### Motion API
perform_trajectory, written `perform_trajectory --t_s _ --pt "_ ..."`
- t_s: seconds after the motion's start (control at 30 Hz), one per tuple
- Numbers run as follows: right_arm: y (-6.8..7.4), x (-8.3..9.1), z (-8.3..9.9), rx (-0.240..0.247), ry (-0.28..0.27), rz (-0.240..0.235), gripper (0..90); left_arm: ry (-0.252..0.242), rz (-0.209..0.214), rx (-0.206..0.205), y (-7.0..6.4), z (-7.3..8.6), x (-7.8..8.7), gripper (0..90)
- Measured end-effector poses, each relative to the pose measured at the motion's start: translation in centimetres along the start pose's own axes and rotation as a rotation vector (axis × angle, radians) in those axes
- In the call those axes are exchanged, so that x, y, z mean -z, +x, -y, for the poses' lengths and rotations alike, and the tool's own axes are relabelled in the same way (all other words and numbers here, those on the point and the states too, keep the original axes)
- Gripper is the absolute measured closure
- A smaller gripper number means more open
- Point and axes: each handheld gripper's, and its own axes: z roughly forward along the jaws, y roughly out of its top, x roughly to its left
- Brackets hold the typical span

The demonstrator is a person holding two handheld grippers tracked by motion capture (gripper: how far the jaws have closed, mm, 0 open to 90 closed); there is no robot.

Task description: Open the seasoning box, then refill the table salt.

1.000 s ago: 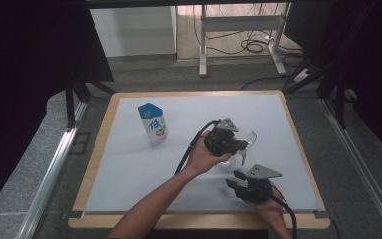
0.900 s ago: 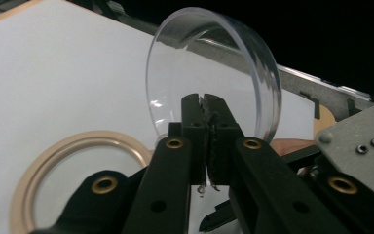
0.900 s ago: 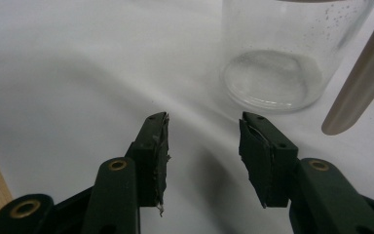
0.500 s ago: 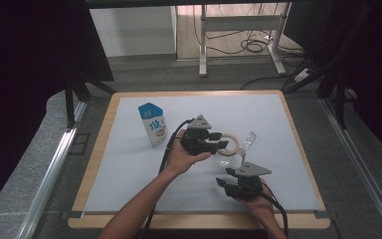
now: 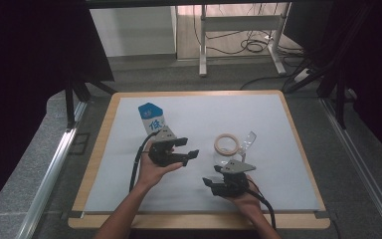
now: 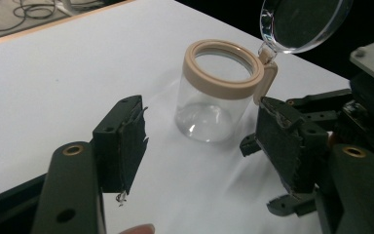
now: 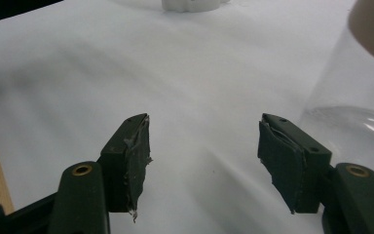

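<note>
Leftward goes my left gripper (image 5: 191,148), off the jar (image 5: 226,151) and toward the carton (image 5: 151,119). Both sets of fingers (image 6: 126,141) are spread and empty, my right gripper (image 5: 210,183) just below the jar. Lid flipped open, it stands free mid-counter (image 5: 278,129), so I judge the opening done.

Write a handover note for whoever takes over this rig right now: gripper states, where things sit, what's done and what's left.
Left gripper: open, holding nothing, raised beside the milk carton, jaws pointing toward the jar.
Right gripper: open, holding nothing, low near the table's front edge, just short of the jar.
Clear jar: upright on the white surface, beige rim, hinged clear lid flipped open, nothing inside.
Done: lid is open.
Left: probably grasping the jar or the carton; neither is held yet.
</note>
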Motion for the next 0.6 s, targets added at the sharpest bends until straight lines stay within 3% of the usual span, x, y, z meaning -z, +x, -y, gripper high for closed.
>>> perform_trajectory --t_s 0.27,0.6 --pt "0.4 -0.9 -0.3 0.006 -0.007 -0.005 37.0 0.001 -0.027 0.035 0.9 2.5 1.8 36.8" --pt "0.4 -1.0 -0.3 0.014 -0.011 -0.004 37.1 0.004 -0.06 0.044 1.5 3.8 2.6 38.5"
